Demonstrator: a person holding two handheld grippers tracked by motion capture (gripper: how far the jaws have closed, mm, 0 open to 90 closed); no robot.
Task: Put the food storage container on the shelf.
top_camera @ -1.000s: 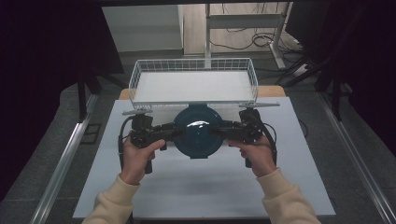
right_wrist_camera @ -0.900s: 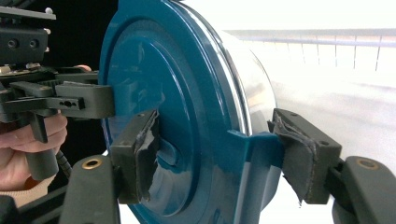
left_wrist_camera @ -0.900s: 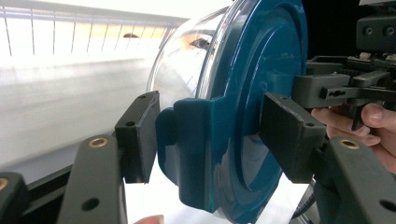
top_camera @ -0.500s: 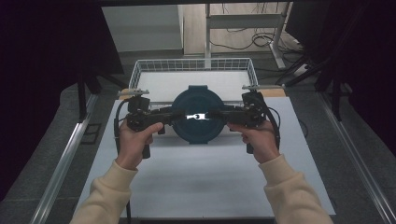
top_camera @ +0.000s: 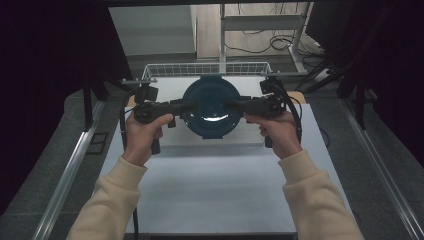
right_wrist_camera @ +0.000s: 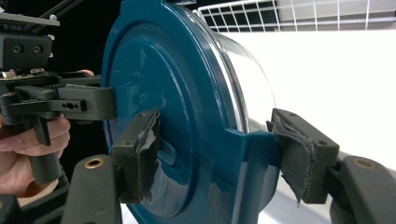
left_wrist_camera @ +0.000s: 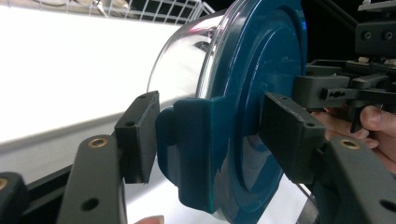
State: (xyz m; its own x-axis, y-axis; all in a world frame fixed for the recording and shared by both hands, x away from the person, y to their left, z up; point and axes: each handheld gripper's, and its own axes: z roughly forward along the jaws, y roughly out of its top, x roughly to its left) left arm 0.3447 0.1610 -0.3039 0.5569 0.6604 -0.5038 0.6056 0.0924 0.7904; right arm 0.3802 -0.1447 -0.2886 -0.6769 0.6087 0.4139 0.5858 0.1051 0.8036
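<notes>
A round clear container with a dark teal lid [top_camera: 210, 107] hangs in the air between my two grippers, in front of the wire basket. Its lid faces up toward the high view. My left gripper [top_camera: 187, 106] is shut on the container's left side clip. In the left gripper view its pads [left_wrist_camera: 140, 135] press the teal clip [left_wrist_camera: 196, 154] and the lid face. My right gripper [top_camera: 231, 106] is shut on the opposite clip, and its worn pads [right_wrist_camera: 303, 158] clamp the lid [right_wrist_camera: 154, 93] and rim. A hand holds each gripper.
A white wire basket [top_camera: 207, 70] stands at the far edge of the white table [top_camera: 215, 190], just behind the container. Metal rails run along both sides of the table. Dark curtains and a desk frame with cables stand behind.
Both grippers have risen together with the container and carried it farther from the person, from the table's middle up to the front of the wire basket.
</notes>
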